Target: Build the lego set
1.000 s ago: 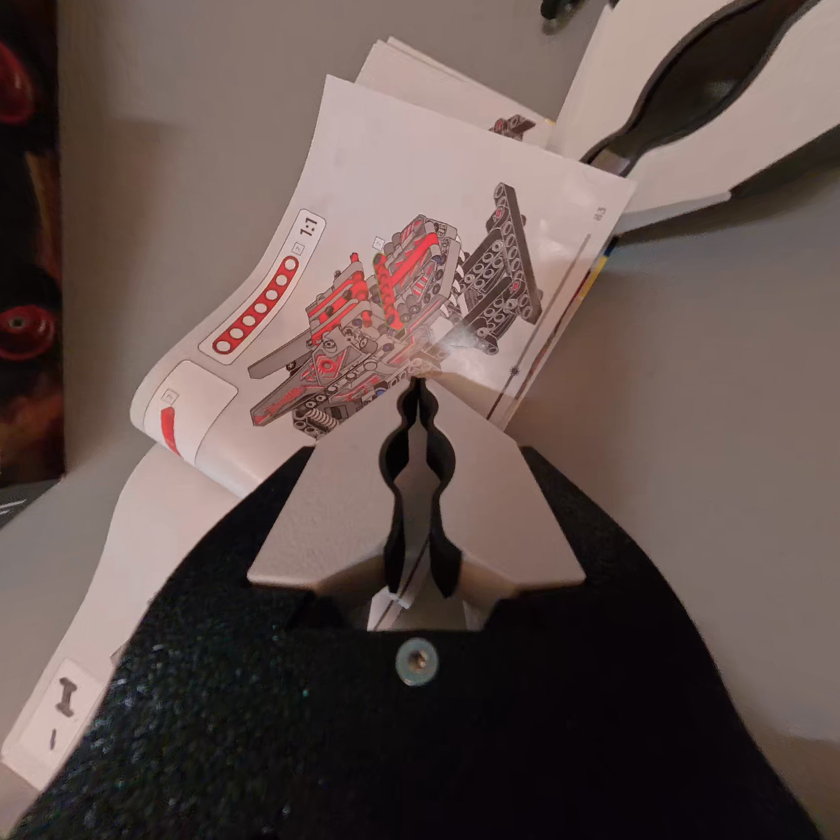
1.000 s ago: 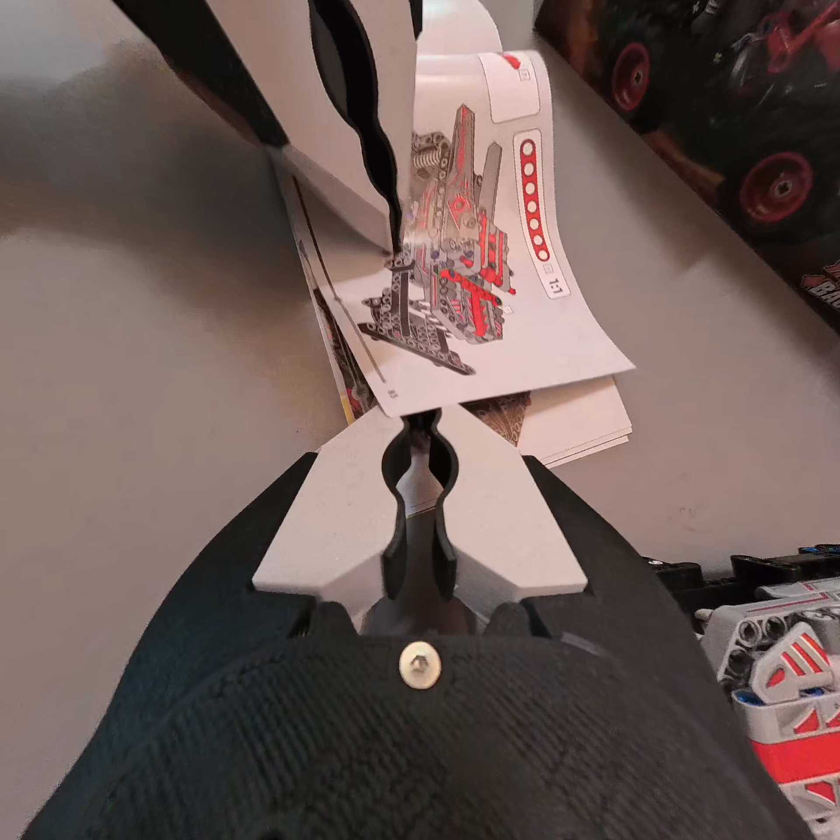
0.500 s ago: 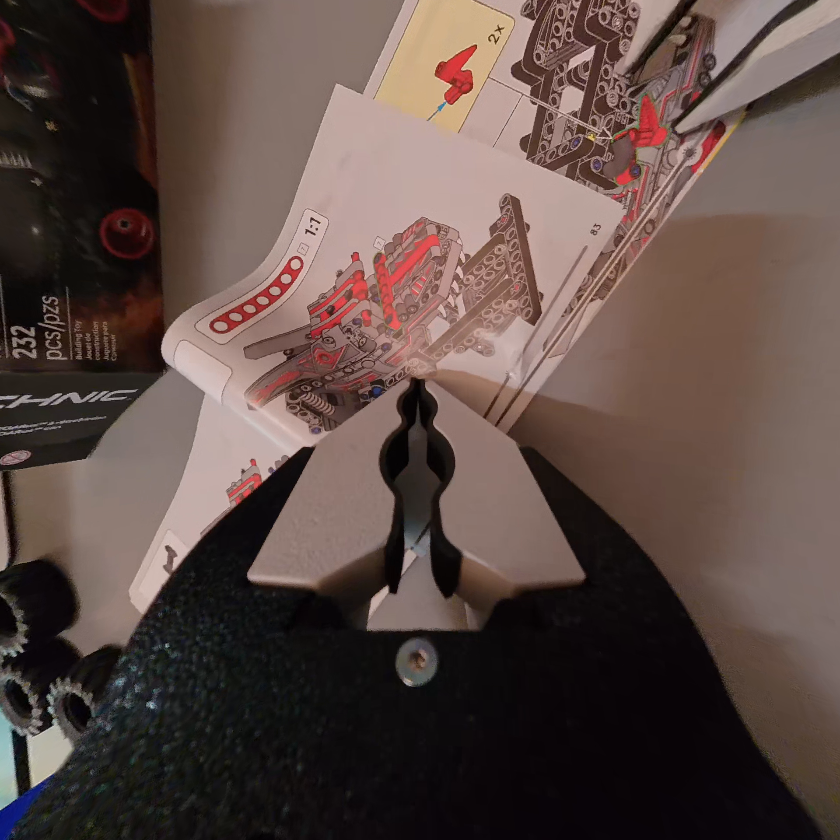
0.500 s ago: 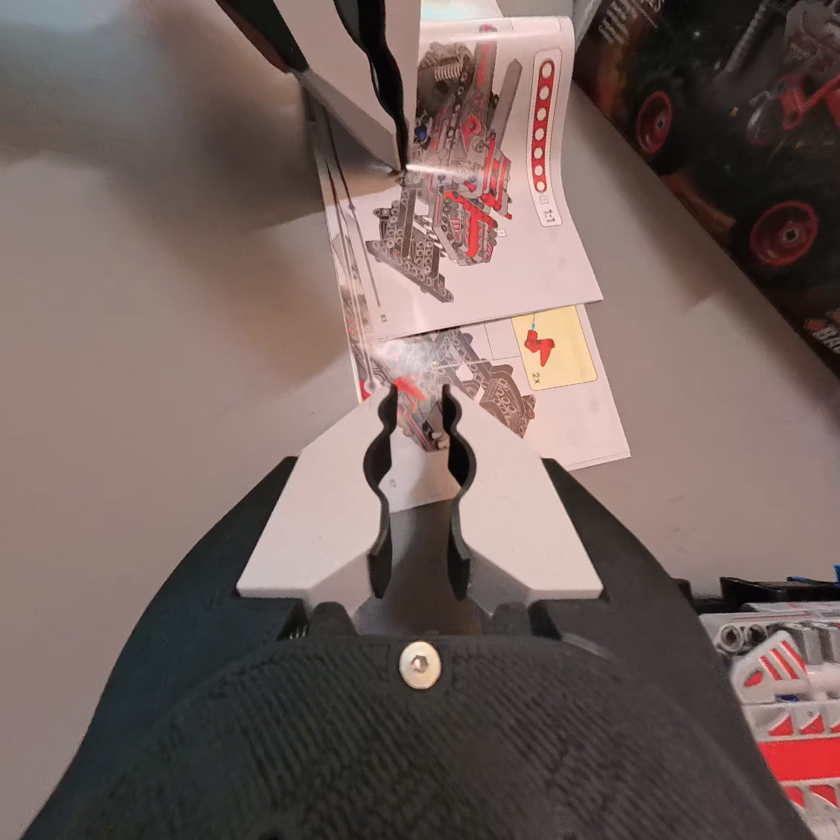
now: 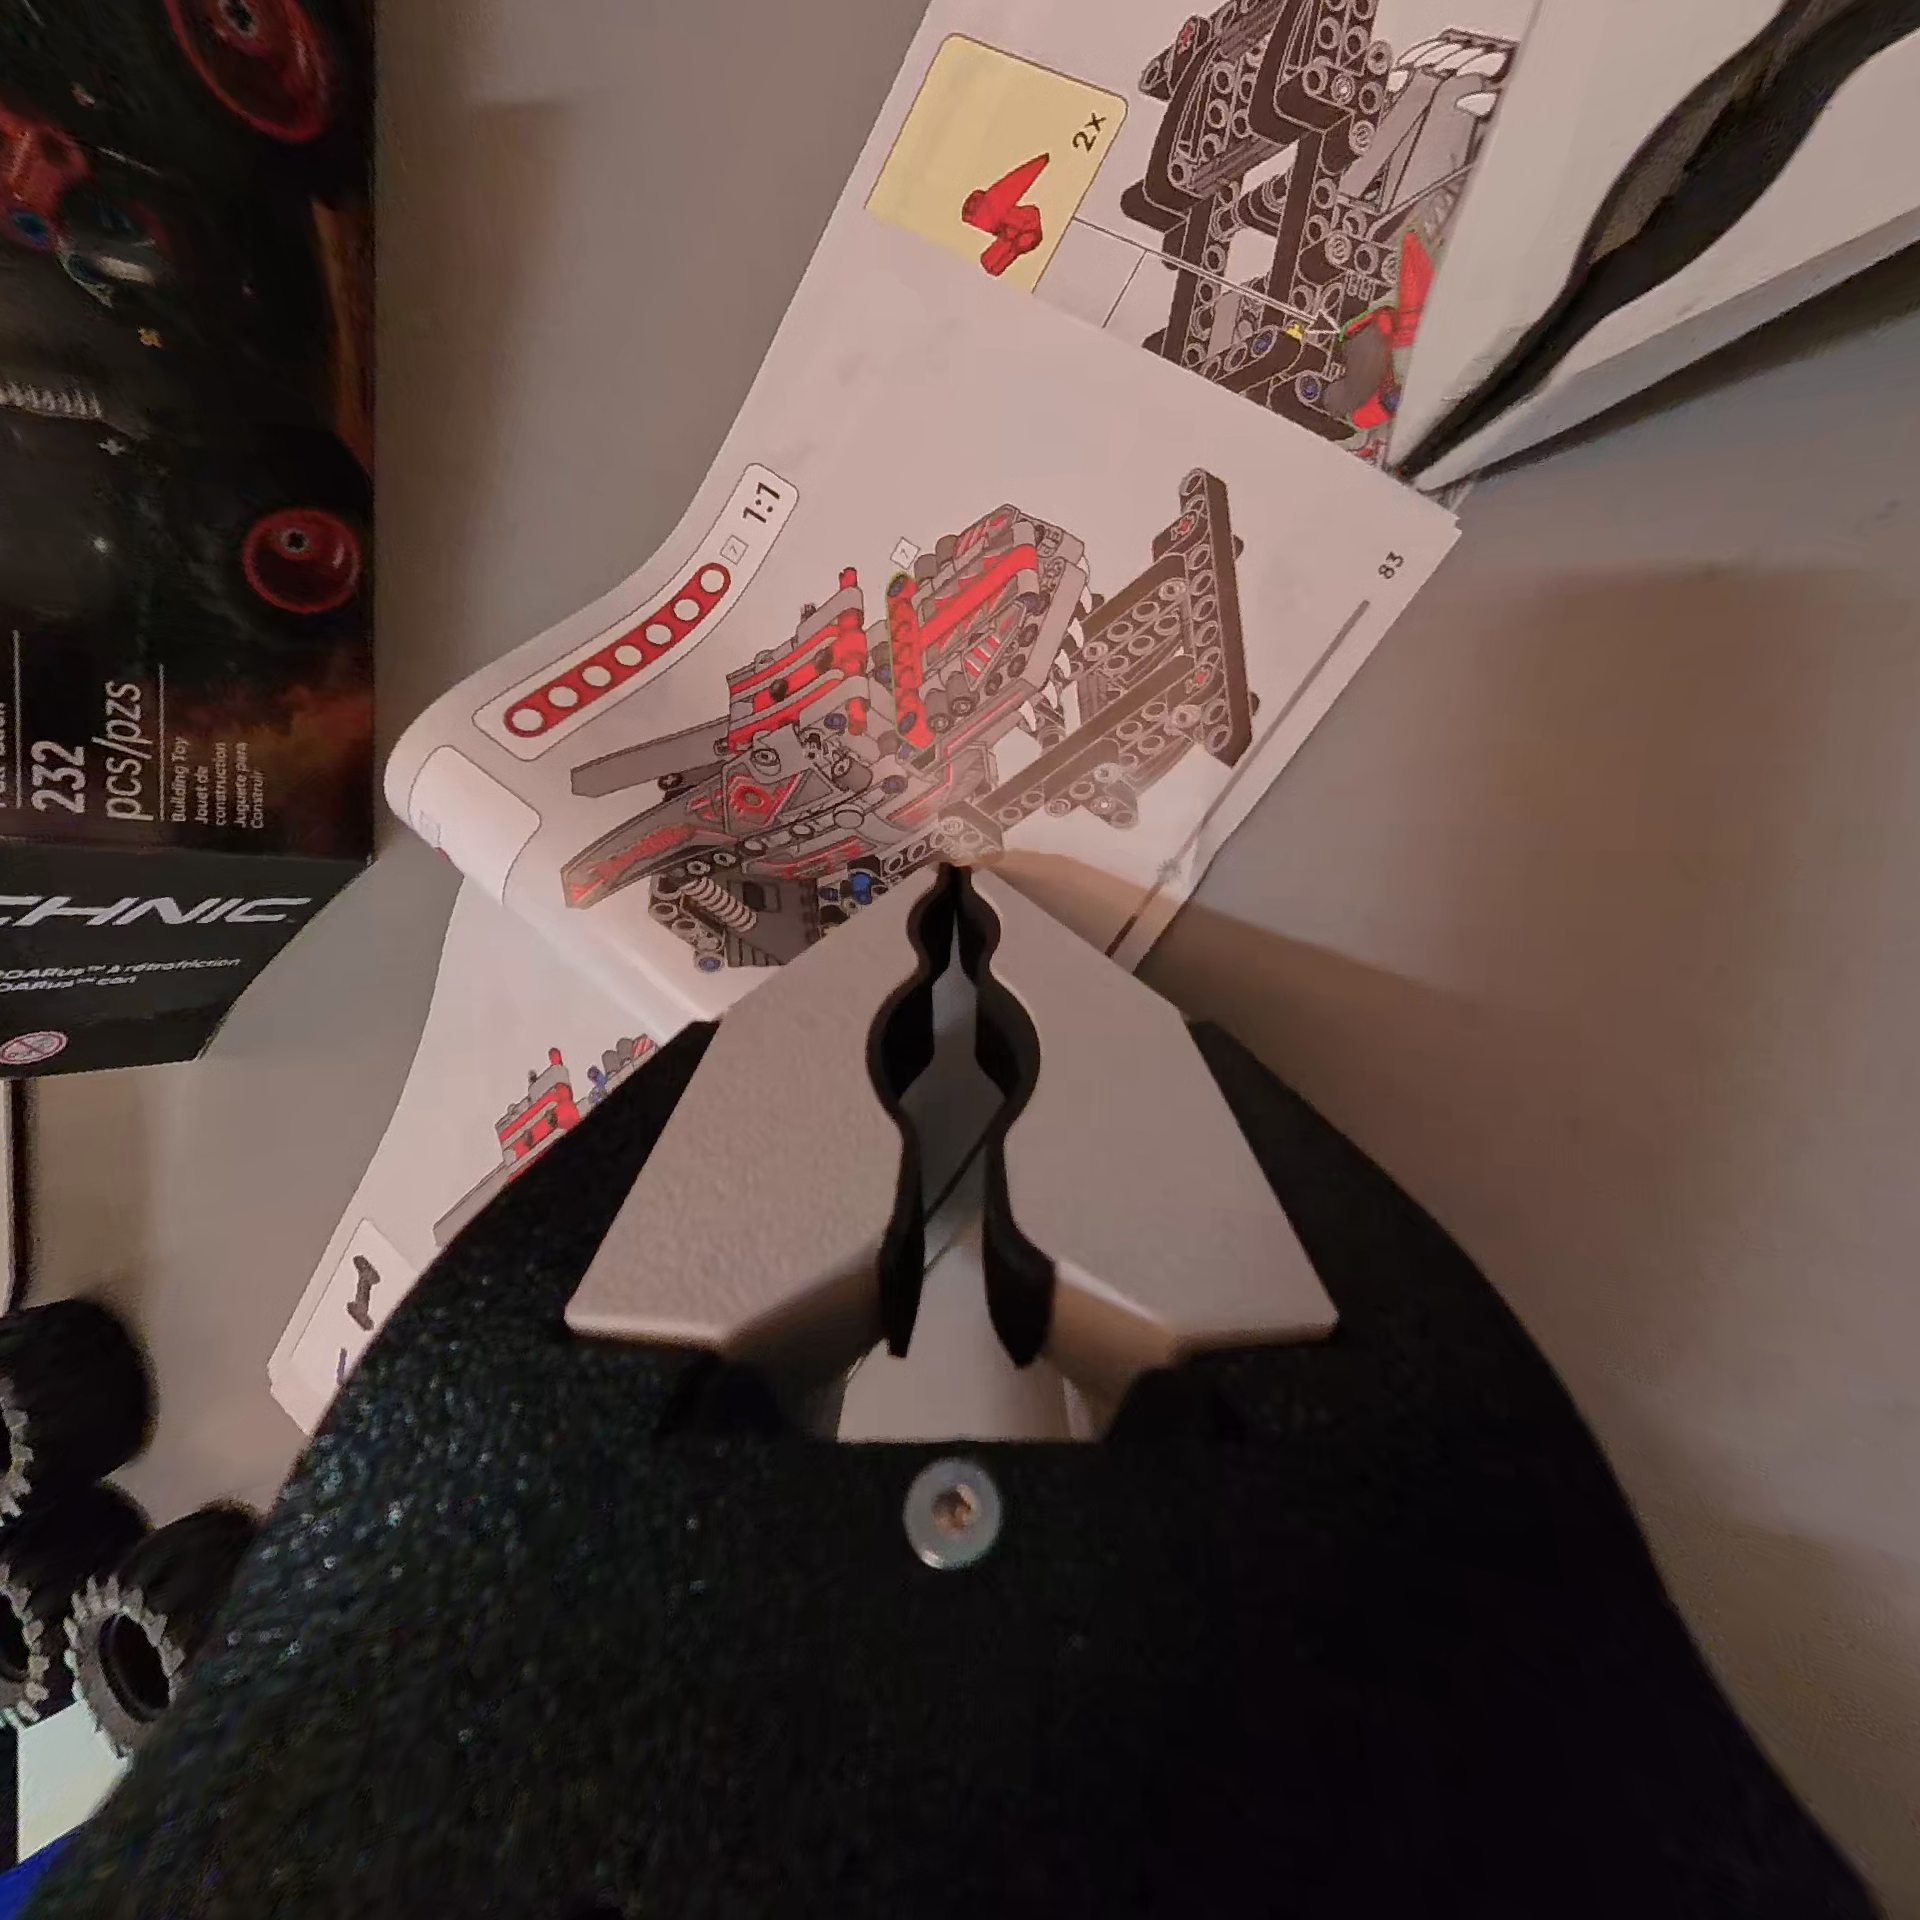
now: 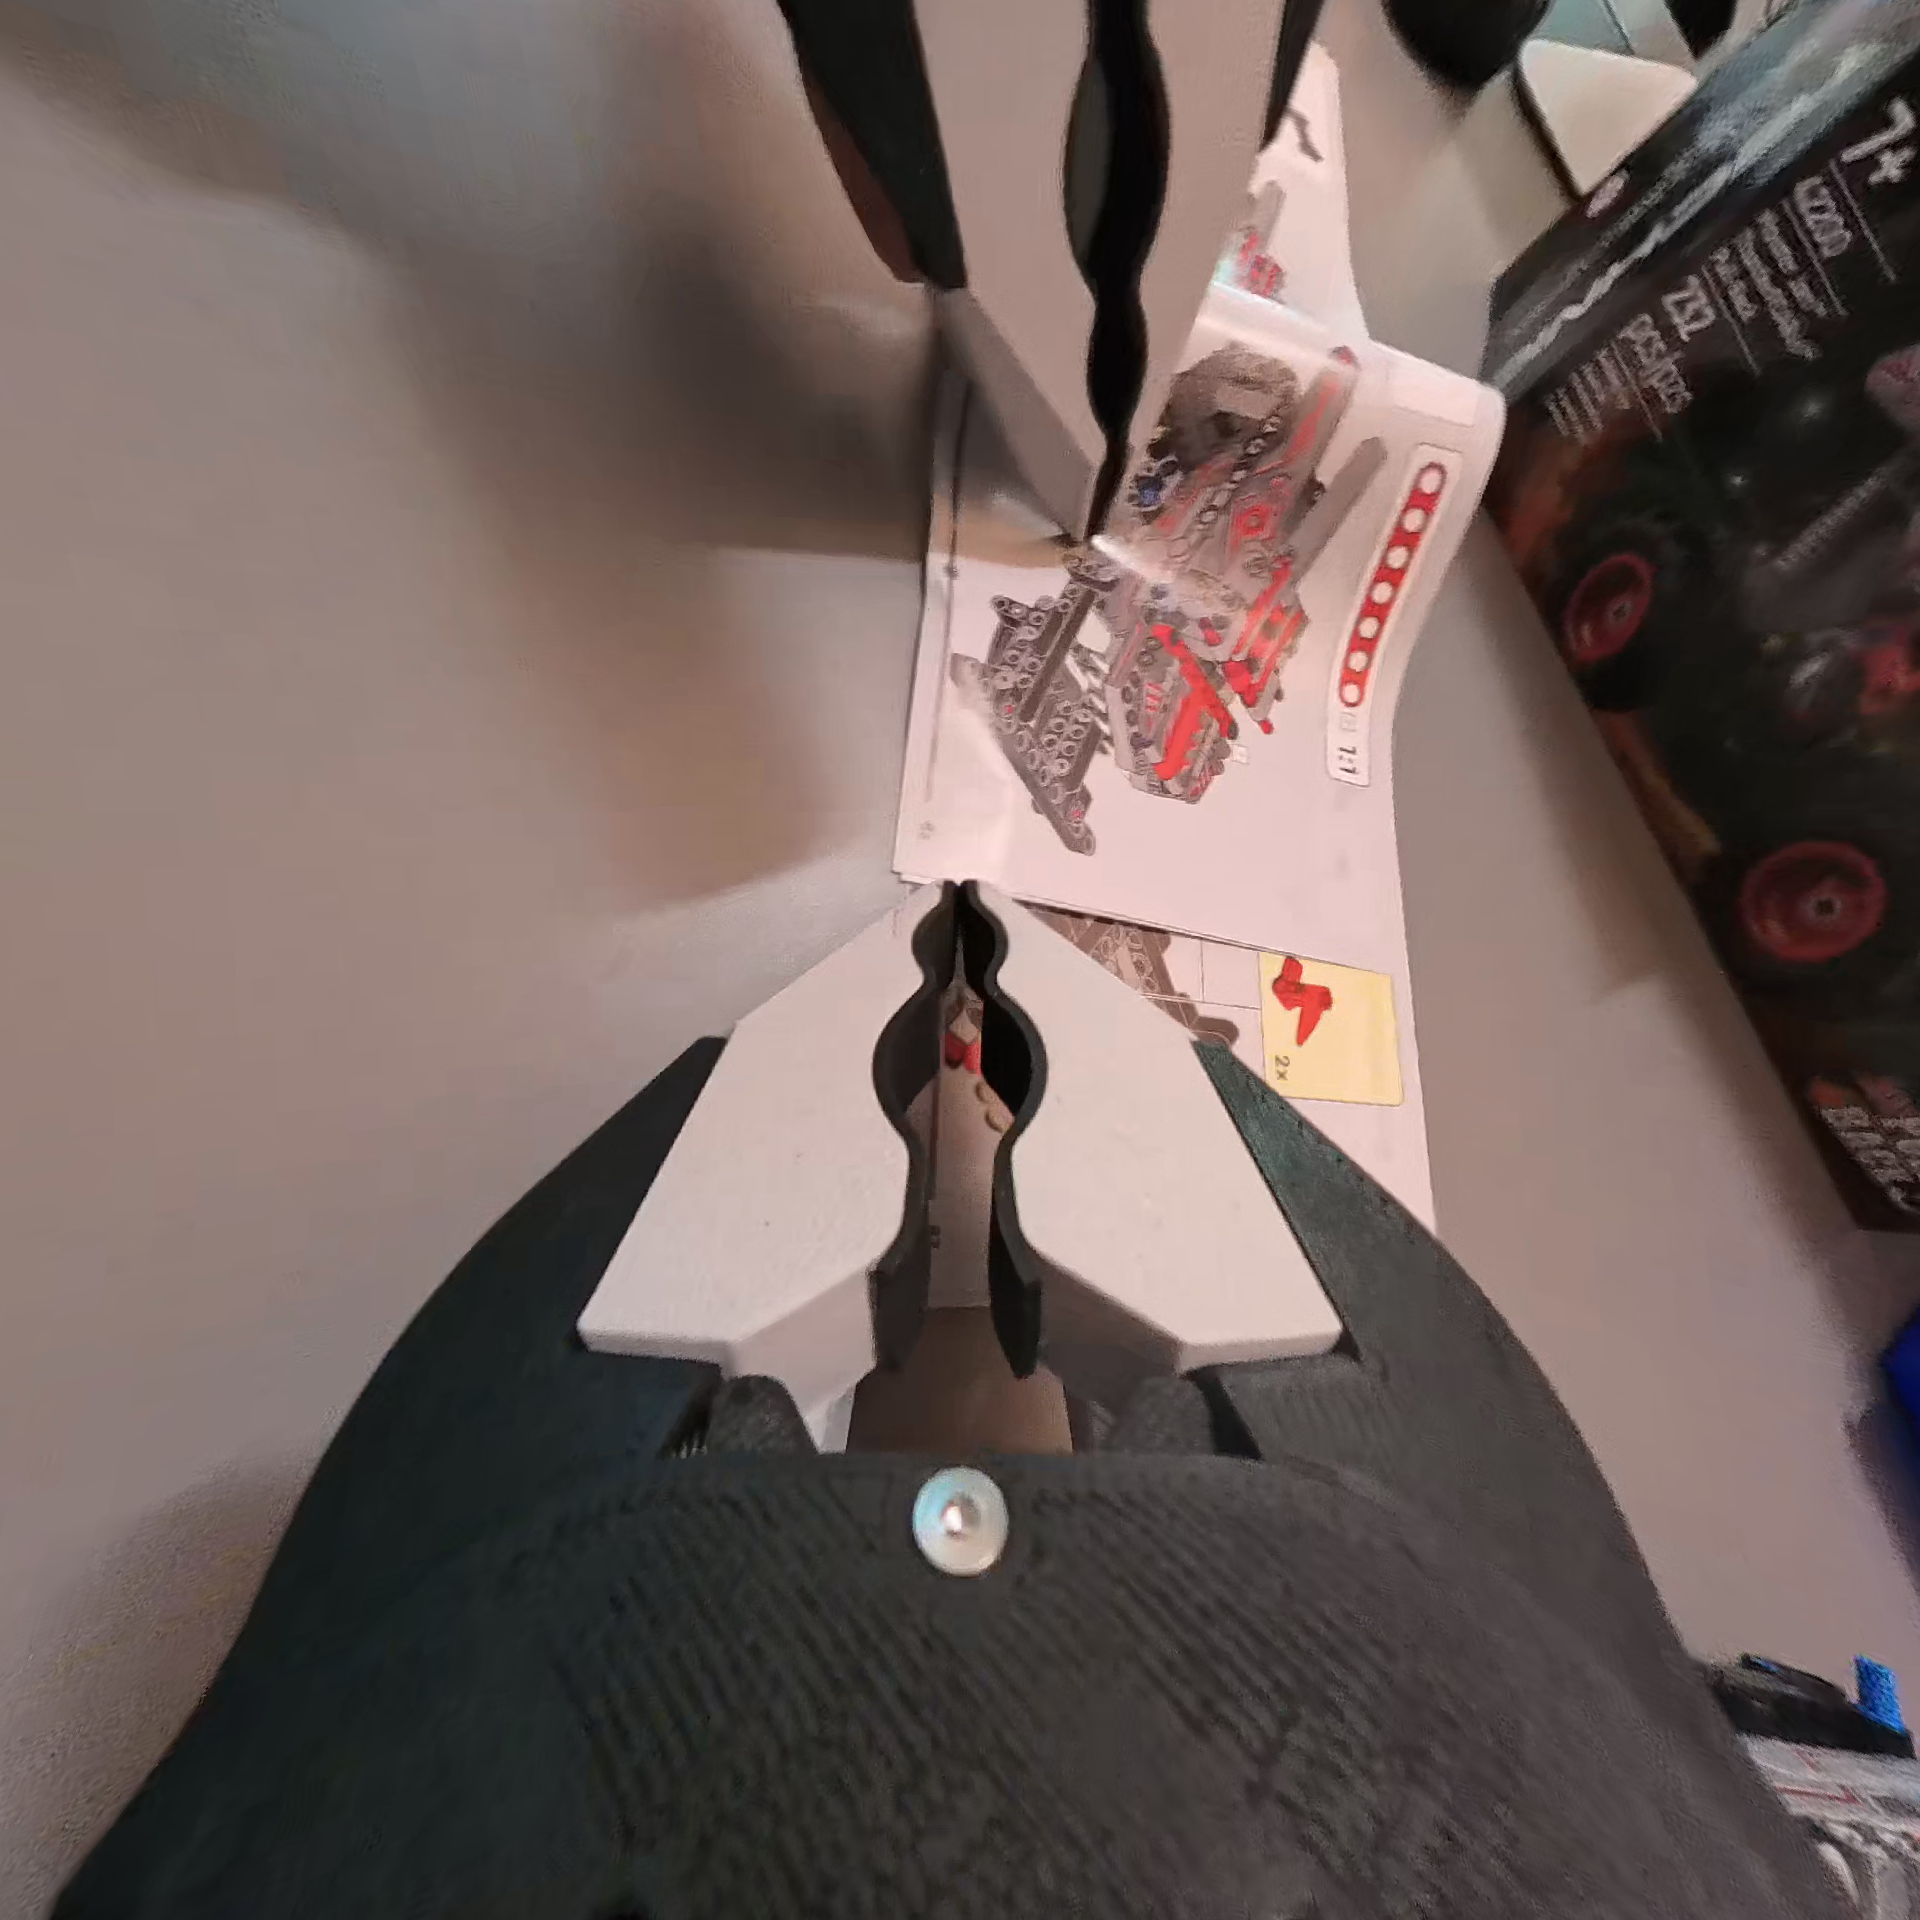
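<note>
White glossy paper instruction booklet [image 5: 1091,665] lies open on matte grey table [image 5: 1610,935], one printed page curling up.

Left gripper [image 5: 954,883]: grey fingers closed, pinching lifted page at its lower edge.

Right gripper [image 6: 956,896]: closed at booklet's near edge, seemingly nipping underlying page; contact unclear.

Dark cardboard set box [image 5: 156,436] beside booklet. Black knobbly rubber tyres [image 5: 94,1621] near booklet's lower corner.

Grey-red, partly built beam model [image 6: 1829,1808] sits well away from booklet.

Judgement: build well advanced, wheels not yet fitted, page turn under way.
</note>
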A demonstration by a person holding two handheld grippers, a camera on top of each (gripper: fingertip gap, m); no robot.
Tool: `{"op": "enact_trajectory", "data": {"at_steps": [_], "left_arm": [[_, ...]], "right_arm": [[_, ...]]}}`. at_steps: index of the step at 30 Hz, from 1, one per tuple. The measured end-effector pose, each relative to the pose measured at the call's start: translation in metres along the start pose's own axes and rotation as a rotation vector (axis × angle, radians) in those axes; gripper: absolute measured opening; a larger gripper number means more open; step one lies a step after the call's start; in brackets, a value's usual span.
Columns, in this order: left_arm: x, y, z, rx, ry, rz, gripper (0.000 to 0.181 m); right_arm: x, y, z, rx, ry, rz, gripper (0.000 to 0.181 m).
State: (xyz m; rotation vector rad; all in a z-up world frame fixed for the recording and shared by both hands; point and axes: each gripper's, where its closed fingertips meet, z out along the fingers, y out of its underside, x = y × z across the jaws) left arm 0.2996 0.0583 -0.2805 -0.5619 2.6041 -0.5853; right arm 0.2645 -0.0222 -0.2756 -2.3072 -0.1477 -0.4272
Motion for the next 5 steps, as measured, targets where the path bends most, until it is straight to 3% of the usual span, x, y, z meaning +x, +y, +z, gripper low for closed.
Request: {"op": "enact_trajectory", "data": {"at_steps": [1,5], "left_arm": [[0.0000,0.0000,0.0000,0.000,0.003,-0.002,0.000],[0.0001,0.0000,0.0000,-0.005,0.009,0.000,0.000]], "right_arm": [[-0.0005,-0.0001,-0.0001,0.003,-0.002,-0.006,0.000],[0.0015,-0.0012,0.0021,0.004,0.014,-0.085,0.000]]}}
